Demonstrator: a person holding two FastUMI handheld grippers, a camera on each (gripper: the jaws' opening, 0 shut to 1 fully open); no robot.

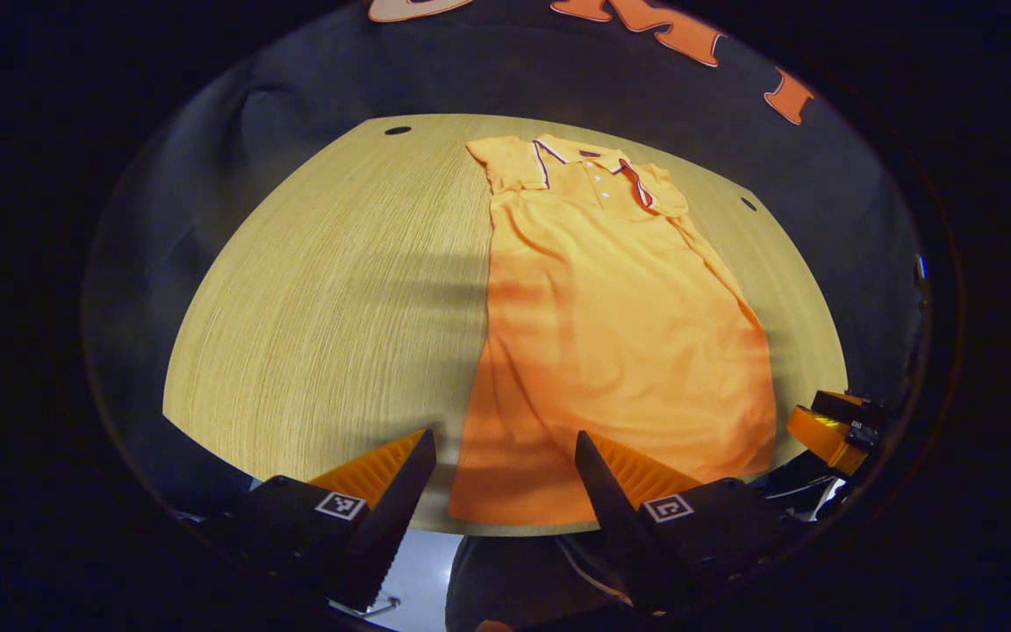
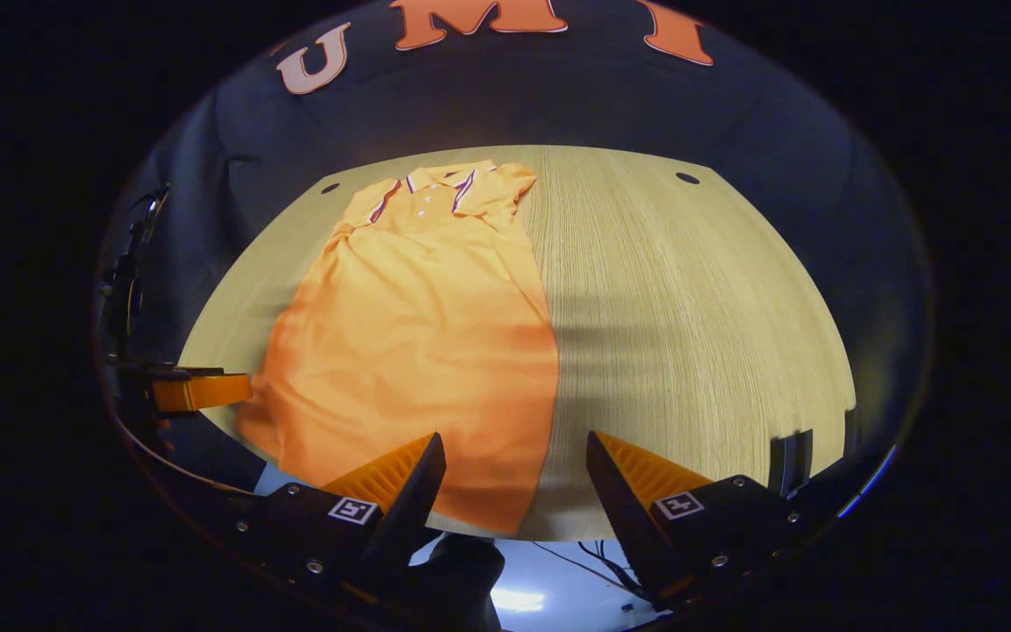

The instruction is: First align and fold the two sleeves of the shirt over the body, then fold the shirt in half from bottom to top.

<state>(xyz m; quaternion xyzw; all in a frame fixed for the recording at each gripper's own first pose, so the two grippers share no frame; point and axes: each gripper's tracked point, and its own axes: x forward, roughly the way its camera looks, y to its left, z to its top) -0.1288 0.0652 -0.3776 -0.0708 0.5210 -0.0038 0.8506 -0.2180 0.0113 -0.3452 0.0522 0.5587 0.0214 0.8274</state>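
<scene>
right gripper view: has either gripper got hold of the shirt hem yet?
No. The right gripper is open with its fingers apart above the hem of the orange polo shirt, and the left gripper sits beside it, not on the cloth.

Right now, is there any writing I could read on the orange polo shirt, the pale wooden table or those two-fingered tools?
Orange polo shirt: no print; dark tag inside its collar too small to read.
Pale wooden table: no text.
Left gripper and right gripper: square black-and-white markers, coded patterns, no words.
</scene>
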